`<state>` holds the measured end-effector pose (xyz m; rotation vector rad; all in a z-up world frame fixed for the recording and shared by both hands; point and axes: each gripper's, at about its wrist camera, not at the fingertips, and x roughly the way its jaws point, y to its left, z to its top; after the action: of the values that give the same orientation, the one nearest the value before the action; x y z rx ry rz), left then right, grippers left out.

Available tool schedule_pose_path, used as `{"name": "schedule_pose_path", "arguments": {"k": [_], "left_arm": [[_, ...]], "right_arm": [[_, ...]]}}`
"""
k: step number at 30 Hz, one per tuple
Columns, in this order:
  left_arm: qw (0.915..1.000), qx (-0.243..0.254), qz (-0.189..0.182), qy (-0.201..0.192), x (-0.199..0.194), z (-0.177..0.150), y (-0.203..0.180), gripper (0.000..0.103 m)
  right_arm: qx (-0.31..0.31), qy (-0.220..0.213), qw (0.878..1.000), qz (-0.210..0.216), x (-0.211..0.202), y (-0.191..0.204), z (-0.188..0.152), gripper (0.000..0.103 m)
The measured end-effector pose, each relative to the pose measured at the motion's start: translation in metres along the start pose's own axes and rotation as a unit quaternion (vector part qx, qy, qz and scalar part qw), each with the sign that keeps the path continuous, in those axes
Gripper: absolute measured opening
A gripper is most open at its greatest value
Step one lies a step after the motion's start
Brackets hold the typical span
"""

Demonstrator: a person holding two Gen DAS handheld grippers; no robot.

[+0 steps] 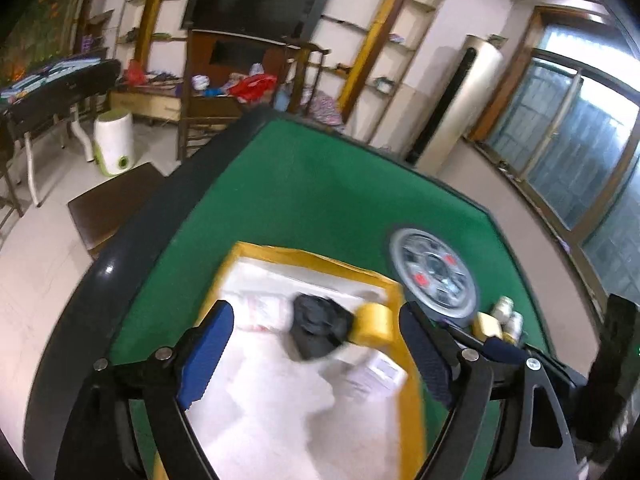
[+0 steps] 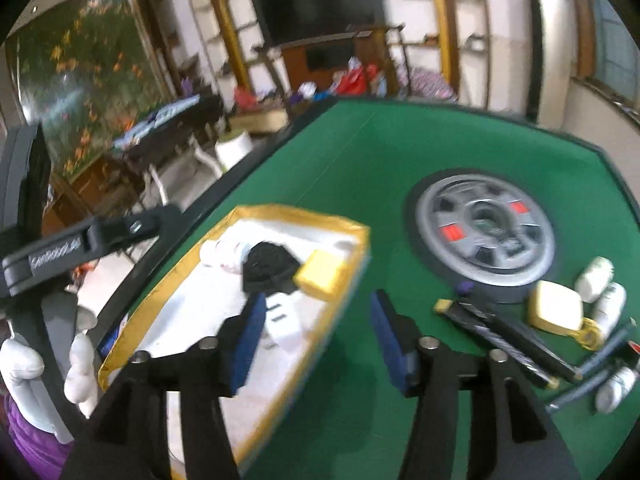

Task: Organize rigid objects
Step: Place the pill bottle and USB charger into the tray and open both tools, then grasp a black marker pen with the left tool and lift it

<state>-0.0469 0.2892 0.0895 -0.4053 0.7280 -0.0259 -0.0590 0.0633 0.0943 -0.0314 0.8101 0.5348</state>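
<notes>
One box (image 2: 352, 227) holds one yellow block (image 2: 322, 272) and one black item (image 2: 268, 266). Three white bottles (image 2: 595, 280) are seen beside the dial (image 2: 486, 232). Both the left gripper (image 1: 316, 322) and right gripper (image 2: 318, 312) are spread, empty.

Both grippers are showing black angular linkage arms with round silver pivot screws and blue textured finger pads (image 1: 208, 354). The left gripper (image 2: 80, 244), seen from the right wrist, is carrying pale lettering and a white-gloved hand (image 2: 48, 368), purple sleeve below
</notes>
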Motion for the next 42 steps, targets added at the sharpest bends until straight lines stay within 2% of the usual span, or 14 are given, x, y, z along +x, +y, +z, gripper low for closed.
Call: {"name": "schedule_pose_path", "arguments": {"k": [5, 10, 14, 19, 23, 25, 27, 31, 33, 38, 42], "left_arm": [[0.9983, 0.03, -0.049, 0.008, -0.014, -0.02, -0.047, 0.091], [0.9926, 0.069, -0.092, 0.041, -0.01, -0.044, -0.102, 0.093], [0.9881, 0.101, -0.095, 0.067, 0.003, -0.064, -0.143, 0.093], [0.986, 0.092, -0.101, 0.095, 0.019, -0.084, -0.165, 0.093], [0.989, 0.078, -0.082, 0.096, 0.031, -0.11, -0.176, 0.093], [0.9874, 0.074, -0.078, 0.116, 0.045, -0.123, -0.18, 0.093], [0.9841, 0.089, -0.068, 0.138, 0.057, -0.131, -0.188, 0.093], [0.9791, 0.151, -0.054, 0.125, 0.066, -0.139, -0.213, 0.093], [0.9737, 0.191, -0.048, 0.114, 0.073, -0.14, -0.231, 0.093], [0.9496, 0.29, -0.05, 0.109, 0.106, -0.145, -0.28, 0.093], [0.9424, 0.302, -0.058, 0.131, 0.134, -0.141, -0.291, 0.093]], "right_arm": [[0.059, -0.035, 0.997, -0.035, -0.04, -0.063, -0.024, 0.057], [0.151, -0.061, 0.983, -0.081, -0.073, -0.145, -0.055, 0.057], [0.211, -0.082, 0.968, -0.11, -0.097, -0.203, -0.076, 0.057], [0.248, -0.113, 0.951, -0.144, -0.113, -0.257, -0.086, 0.057], [0.252, -0.132, 0.942, -0.178, -0.116, -0.284, -0.091, 0.057], [0.255, -0.132, 0.94, -0.183, -0.113, -0.294, -0.092, 0.057], [0.265, -0.133, 0.938, -0.182, -0.108, -0.306, -0.098, 0.057], [0.302, -0.115, 0.931, -0.172, -0.098, -0.322, -0.11, 0.057], [0.305, -0.13, 0.927, -0.173, -0.102, -0.322, -0.111, 0.057], [0.299, -0.131, 0.929, -0.175, -0.102, -0.321, -0.109, 0.057], [0.309, -0.155, 0.919, -0.19, -0.113, -0.323, -0.113, 0.057]]}}
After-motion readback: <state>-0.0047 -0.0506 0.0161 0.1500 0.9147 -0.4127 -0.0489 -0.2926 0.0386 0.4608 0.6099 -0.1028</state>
